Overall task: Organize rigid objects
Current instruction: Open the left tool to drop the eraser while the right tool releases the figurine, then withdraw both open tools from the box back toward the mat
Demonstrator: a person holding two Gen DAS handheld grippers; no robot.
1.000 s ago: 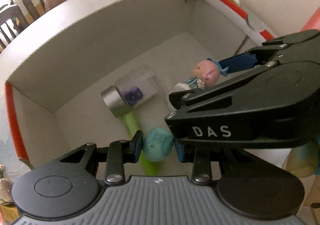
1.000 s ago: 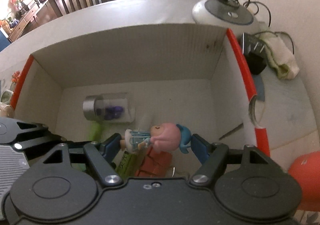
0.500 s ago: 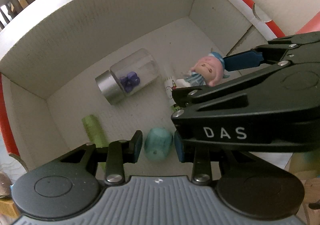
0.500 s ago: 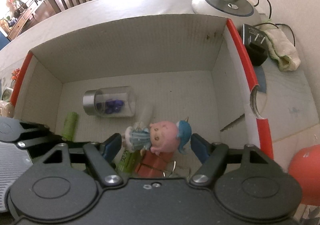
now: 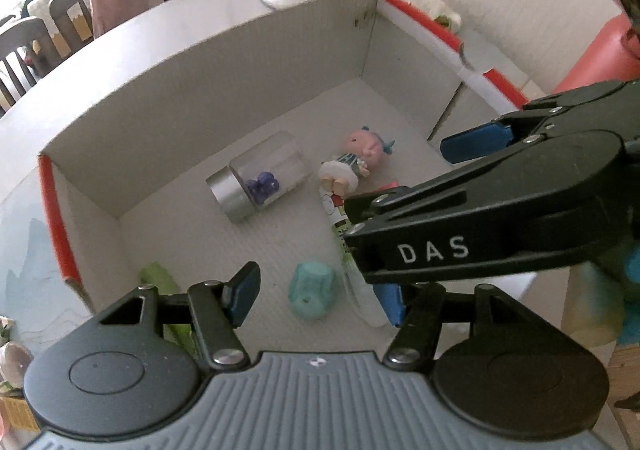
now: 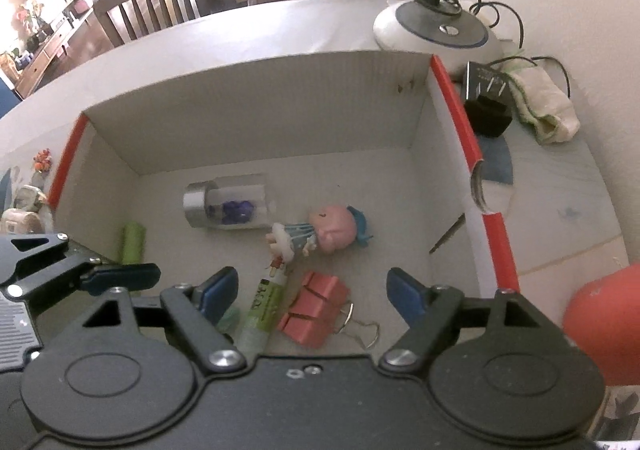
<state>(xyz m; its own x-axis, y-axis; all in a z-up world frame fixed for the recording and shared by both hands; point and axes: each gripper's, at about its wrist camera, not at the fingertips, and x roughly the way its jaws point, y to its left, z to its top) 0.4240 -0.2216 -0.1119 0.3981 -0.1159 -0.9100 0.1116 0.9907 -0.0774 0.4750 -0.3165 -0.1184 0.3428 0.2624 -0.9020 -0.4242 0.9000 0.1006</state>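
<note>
Rigid objects, loose on the floor of the white corrugated cardboard box with red-edged side flaps [image 6: 452,105], which sits on the pale bench [image 6: 560,217]. Box is the landmark for all below.

- Clear plastic jar with silver lid and purple beads inside [image 6: 228,205]: on its side, toward the box's far wall.
- Small doll figure, pink head, blue cap, striped dress [image 6: 320,234]: lying flat mid-floor, just beside the jar. Nothing touches it.
- Green-labelled glue stick tube [image 6: 262,306] and coral-pink binder clips with wire handles [image 6: 316,310]: near wall of the box, side by side.
- Teal rounded plastic piece [image 5: 312,290]: near wall, resting on the floor.
- Light green cylinder [image 6: 132,242]: by the left wall; what it is, I cannot say, view too soft.

Left gripper [image 5: 316,296]: fingers about half spread and opening, the teal piece between them but the pads clear of it. Reads as a drop-off into the box.

Right gripper [image 6: 312,292]: fingers wide and opening, holding nothing, hovering over the glue stick and clips with the doll just beyond. Likewise a release.

Everything visible already lies inside the box, presumably as the collecting bin.
</note>
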